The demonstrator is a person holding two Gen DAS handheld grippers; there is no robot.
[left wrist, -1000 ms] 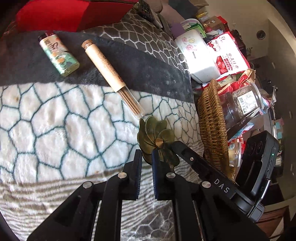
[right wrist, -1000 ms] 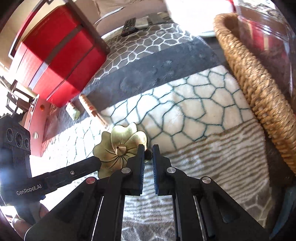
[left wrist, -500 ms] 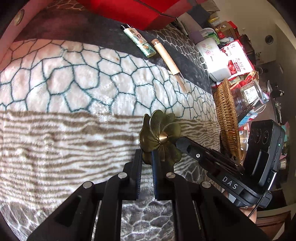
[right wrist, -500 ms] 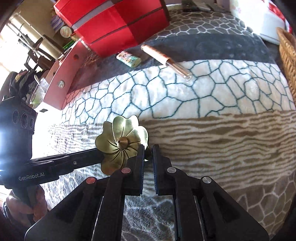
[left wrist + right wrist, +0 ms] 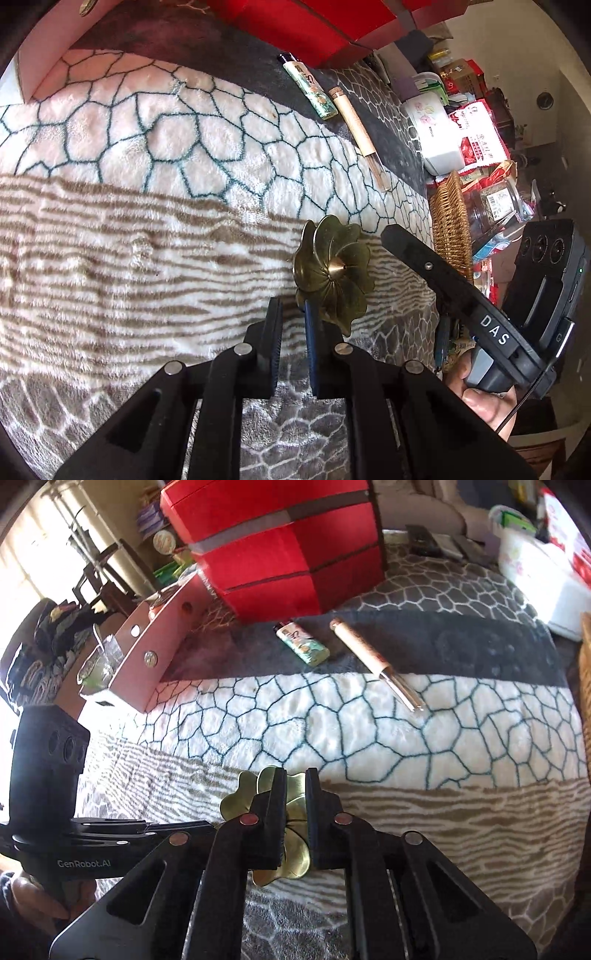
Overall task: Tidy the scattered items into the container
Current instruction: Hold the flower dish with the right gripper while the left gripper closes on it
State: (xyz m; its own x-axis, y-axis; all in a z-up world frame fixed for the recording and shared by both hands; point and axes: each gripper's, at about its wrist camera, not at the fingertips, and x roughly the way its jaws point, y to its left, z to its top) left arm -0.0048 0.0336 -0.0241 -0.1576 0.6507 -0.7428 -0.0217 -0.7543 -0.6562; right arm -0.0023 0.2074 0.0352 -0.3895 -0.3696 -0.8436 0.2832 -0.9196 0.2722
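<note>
A brass flower-shaped dish (image 5: 332, 269) stands on edge just past my left gripper (image 5: 291, 314), touching its right finger; the narrow gap between the left jaws looks empty. In the right wrist view the same brass dish (image 5: 242, 797) lies under and behind my right gripper (image 5: 295, 779), whose jaws are nearly closed with brass showing between them; a grip is unclear. In the left wrist view the right gripper's finger (image 5: 413, 247) ends just right of the dish. A green lighter (image 5: 303, 642) and an incense tube (image 5: 373, 657) lie on the blanket. The wicker basket (image 5: 448, 218) is at the right.
A red box (image 5: 280, 550) stands behind the lighter. A white case (image 5: 432, 133), red packets and a jar (image 5: 495, 203) crowd the area around the basket. A pink board (image 5: 155, 642) lies at the blanket's left edge. The patterned blanket (image 5: 147, 221) covers the surface.
Both grippers have moved left, away from the basket, with the brass dish staying between them. The dish now sits under the right gripper's fingers instead of to their left.
</note>
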